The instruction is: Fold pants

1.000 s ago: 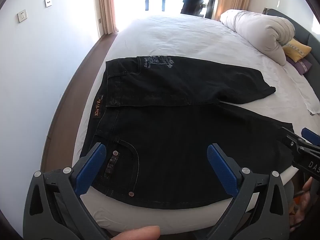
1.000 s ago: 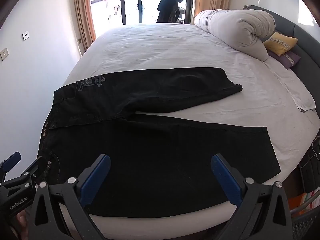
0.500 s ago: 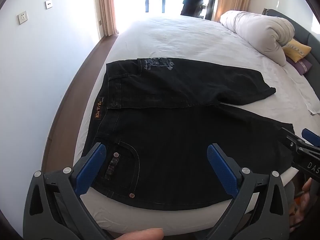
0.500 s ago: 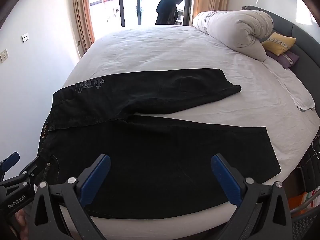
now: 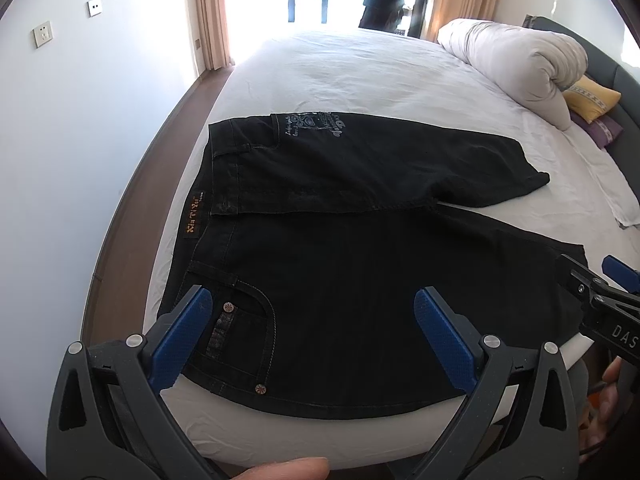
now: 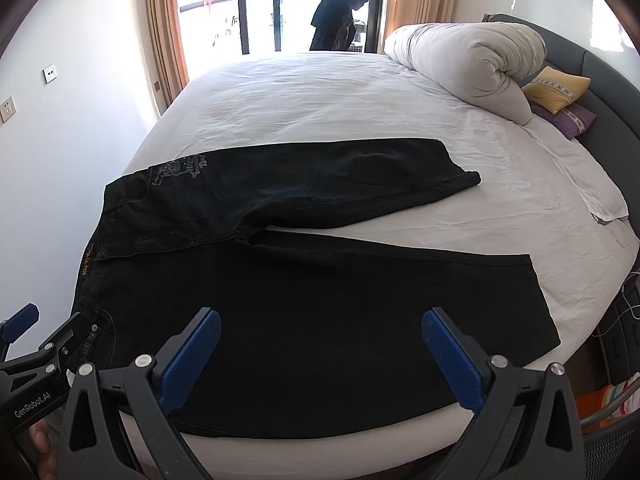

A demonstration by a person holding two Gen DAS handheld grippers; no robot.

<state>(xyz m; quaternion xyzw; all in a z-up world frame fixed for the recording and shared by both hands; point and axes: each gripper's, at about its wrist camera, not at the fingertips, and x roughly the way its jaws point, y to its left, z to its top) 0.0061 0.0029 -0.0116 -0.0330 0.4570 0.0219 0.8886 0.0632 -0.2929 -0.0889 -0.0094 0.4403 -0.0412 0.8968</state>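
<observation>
Black denim pants look barely shifted from a second ago, spread on the bed. The left gripper and right gripper hover with fingers apart, so folding probably hasn't begun.

Your pants lie on the bed; waist left, legs right, rolled duvet behind.

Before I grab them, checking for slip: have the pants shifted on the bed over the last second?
No. The pants lie just as before against the bed edge.
</observation>
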